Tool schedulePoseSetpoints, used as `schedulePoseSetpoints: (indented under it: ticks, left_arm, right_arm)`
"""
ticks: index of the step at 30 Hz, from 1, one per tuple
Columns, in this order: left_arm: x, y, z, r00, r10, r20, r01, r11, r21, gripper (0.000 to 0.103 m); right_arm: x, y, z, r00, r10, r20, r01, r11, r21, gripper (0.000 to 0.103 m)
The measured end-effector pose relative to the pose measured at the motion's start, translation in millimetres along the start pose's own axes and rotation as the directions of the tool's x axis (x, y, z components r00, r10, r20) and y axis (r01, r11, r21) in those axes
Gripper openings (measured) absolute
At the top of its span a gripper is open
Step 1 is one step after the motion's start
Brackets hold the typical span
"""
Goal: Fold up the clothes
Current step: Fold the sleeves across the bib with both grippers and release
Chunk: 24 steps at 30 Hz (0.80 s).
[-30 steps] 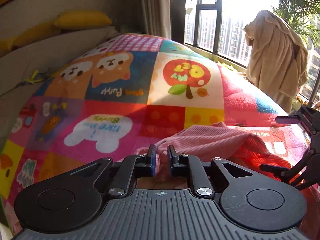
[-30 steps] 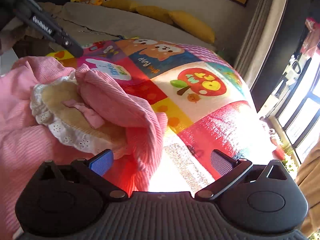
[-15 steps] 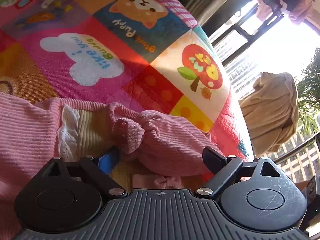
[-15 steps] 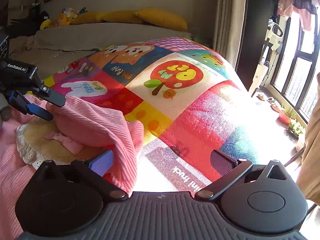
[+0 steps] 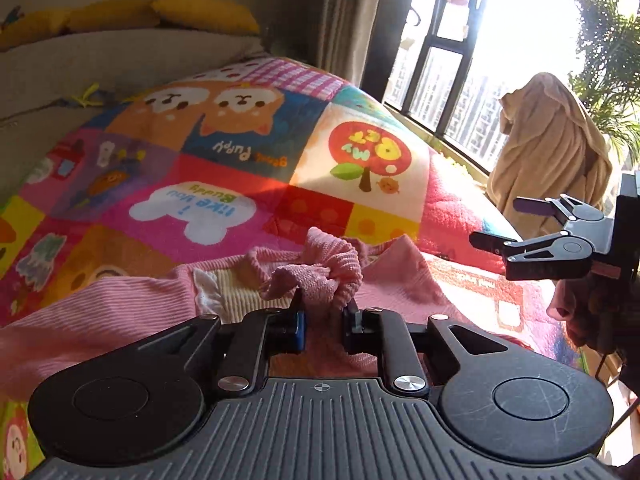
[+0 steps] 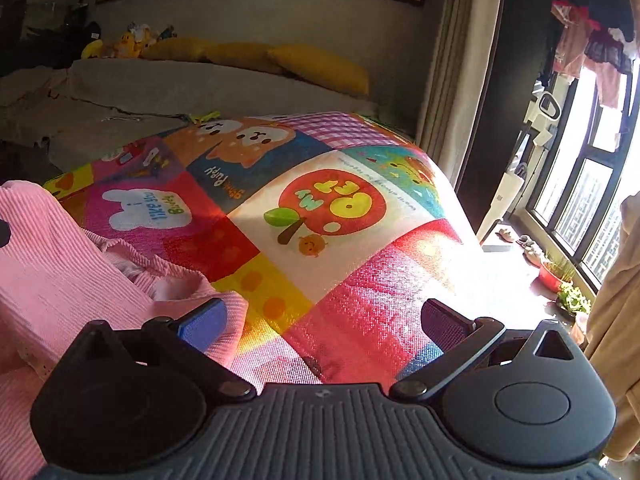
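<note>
Trouble could come from my left gripper (image 5: 323, 320); it pinches only a small bunched bit of the pink top (image 5: 316, 276), maybe a cuff, and I think that bit could slip out if I pull fast; the cloth is soft and ribbed, so it may stretch or slide. If I lift by this bit alone, the rest of the top may drag and crumple, and the fold would come out messy; the cream collar part (image 5: 236, 288) with the white lace sits just beside the pinch and could get tucked the wrong way.

My left gripper is nearly closed, its blue pads pressing the pink bunch from both sides; the top lies spread under and around it on the bright blanket (image 5: 224, 168).

My right gripper (image 6: 320, 322) is wide open and holds nothing; its left blue pad (image 6: 202, 324) is close over the edge of the pink top (image 6: 52, 264), and I cannot tell if it touches; its other pad hangs over bare blanket (image 6: 360, 280). In the left view the right gripper (image 5: 504, 224) sits off to the right, apart from the top; I could bump it into the cloth by mistake.

Farther out there are yellow pillows (image 6: 316, 68) on a grey sofa, and a tan cloth (image 5: 552, 152) hangs by the window.
</note>
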<state>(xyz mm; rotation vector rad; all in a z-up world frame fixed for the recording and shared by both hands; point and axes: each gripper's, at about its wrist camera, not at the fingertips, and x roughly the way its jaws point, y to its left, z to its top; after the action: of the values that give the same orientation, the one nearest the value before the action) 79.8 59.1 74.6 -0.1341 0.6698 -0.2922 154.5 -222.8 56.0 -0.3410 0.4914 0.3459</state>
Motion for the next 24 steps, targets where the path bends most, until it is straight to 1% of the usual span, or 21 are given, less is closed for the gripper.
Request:
schedulePoseSetpoints:
  ticks: [1,3,4,5,6,8,10,11,12,14,15,16,17,18,20,22,23,24]
  left_arm:
    - [1,2,-2,1.000,0.017,0.001,-0.017,1.000,0.008,0.018]
    - [5,4,-3,0.999,0.035,0.017,-0.035,0.999,0.032,0.018]
    - [7,2,2,0.999,0.039,0.036,-0.040,0.998,0.049,0.018]
    - [7,-1,6,0.998,0.042,0.054,-0.045,0.997,0.066,0.018]
    - [4,-3,13,0.995,0.040,0.090,-0.047,0.995,0.086,0.018]
    - [-3,-6,27,0.987,0.017,0.159,-0.036,0.992,0.117,0.019]
    - [-2,-7,35,0.981,0.011,0.192,-0.035,0.991,0.126,0.019]
    - [4,-3,34,0.983,0.031,0.182,-0.054,0.991,0.121,0.020]
    - [15,3,31,0.986,0.057,0.154,-0.074,0.992,0.105,0.024]
    - [42,20,16,0.991,0.118,0.056,-0.121,0.991,0.055,0.026]
    - [53,28,8,0.989,0.149,0.012,-0.149,0.988,0.039,0.029]
    - [63,37,-1,0.983,0.178,-0.032,-0.178,0.984,0.025,0.033]
    - [72,45,-9,0.976,0.205,-0.072,-0.205,0.979,0.011,0.046]
    - [64,48,-8,0.976,0.212,-0.054,-0.212,0.977,-0.003,0.058]
    - [47,54,-6,0.974,0.226,-0.020,-0.226,0.974,-0.031,0.061]
    - [30,59,-4,0.971,0.240,0.013,-0.239,0.969,-0.060,0.070]
    - [21,63,-3,0.969,0.245,0.028,-0.243,0.967,-0.078,0.078]
    - [10,71,-3,0.973,0.229,0.031,-0.223,0.965,-0.138,0.084]
  right_arm:
    - [12,5,2,0.999,0.028,-0.019,-0.028,0.999,-0.015,0.103]
    - [42,25,3,0.997,0.046,-0.057,-0.050,0.996,-0.077,0.103]
    - [55,34,2,0.997,0.034,-0.071,-0.042,0.993,-0.114,0.103]
    - [65,43,-1,0.997,-0.041,-0.069,0.029,0.985,-0.168,0.103]
    - [73,50,-6,0.991,-0.118,-0.060,0.102,0.970,-0.222,0.103]
    - [81,55,-19,0.963,-0.269,-0.013,0.252,0.918,-0.304,0.103]
    - [80,48,-27,0.938,-0.347,-0.007,0.328,0.893,-0.307,0.103]
    - [79,44,-31,0.925,-0.381,-0.005,0.361,0.881,-0.307,0.103]
    - [75,40,-35,0.919,-0.395,-0.003,0.376,0.877,-0.301,0.103]
    - [63,33,-37,0.918,-0.396,0.003,0.382,0.883,-0.272,0.103]
    - [57,29,-38,0.919,-0.393,0.006,0.381,0.888,-0.257,0.103]
    - [49,28,-37,0.926,-0.377,0.008,0.368,0.898,-0.241,0.103]
    - [41,29,-35,0.935,-0.356,0.012,0.349,0.909,-0.227,0.103]
    - [33,30,-33,0.945,-0.328,0.015,0.323,0.922,-0.214,0.103]
    - [18,38,-29,0.972,-0.233,0.018,0.232,0.953,-0.195,0.103]
    - [11,49,-26,0.991,-0.135,0.002,0.134,0.976,-0.172,0.103]
    - [10,55,-25,0.996,-0.086,-0.011,0.083,0.984,-0.158,0.103]
    - [11,61,-25,0.999,-0.043,-0.025,0.039,0.988,-0.149,0.103]
